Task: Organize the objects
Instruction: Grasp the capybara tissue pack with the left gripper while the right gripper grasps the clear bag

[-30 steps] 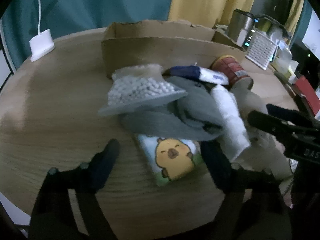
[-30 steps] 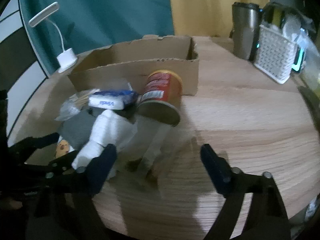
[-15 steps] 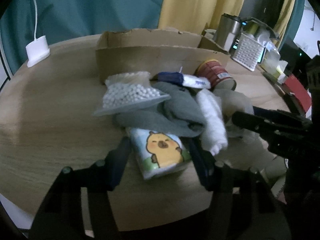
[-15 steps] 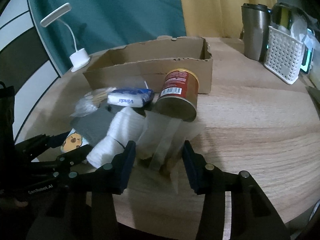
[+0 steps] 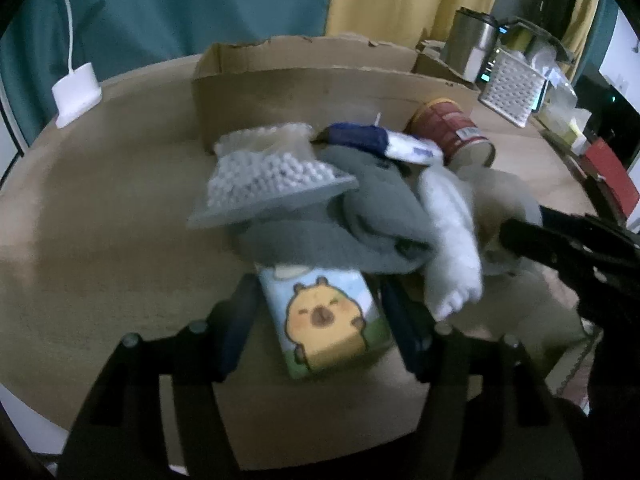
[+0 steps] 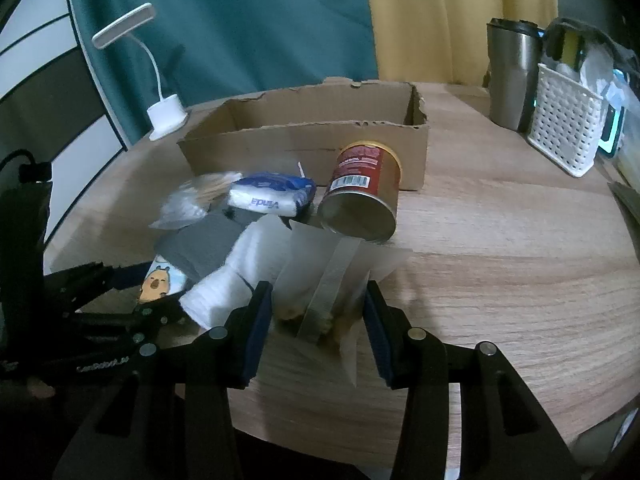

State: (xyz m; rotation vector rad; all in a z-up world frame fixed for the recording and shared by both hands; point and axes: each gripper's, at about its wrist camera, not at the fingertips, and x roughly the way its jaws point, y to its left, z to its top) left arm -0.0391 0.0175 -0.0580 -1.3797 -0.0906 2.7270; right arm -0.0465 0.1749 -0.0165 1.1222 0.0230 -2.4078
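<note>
While both claws grip at the pile's near edge, the cardboard box stands open behind.
Left claw clamped on cartoon tissue pack, having just eased; right claw pinching clear snack bag. Only the right view shows the tipped red can's base and bare counter rightward.

Right tool: matte black frame, blue-padded fingers, silver round screw heads. Left tool: same build, white lettering along its side, black cable.
</note>
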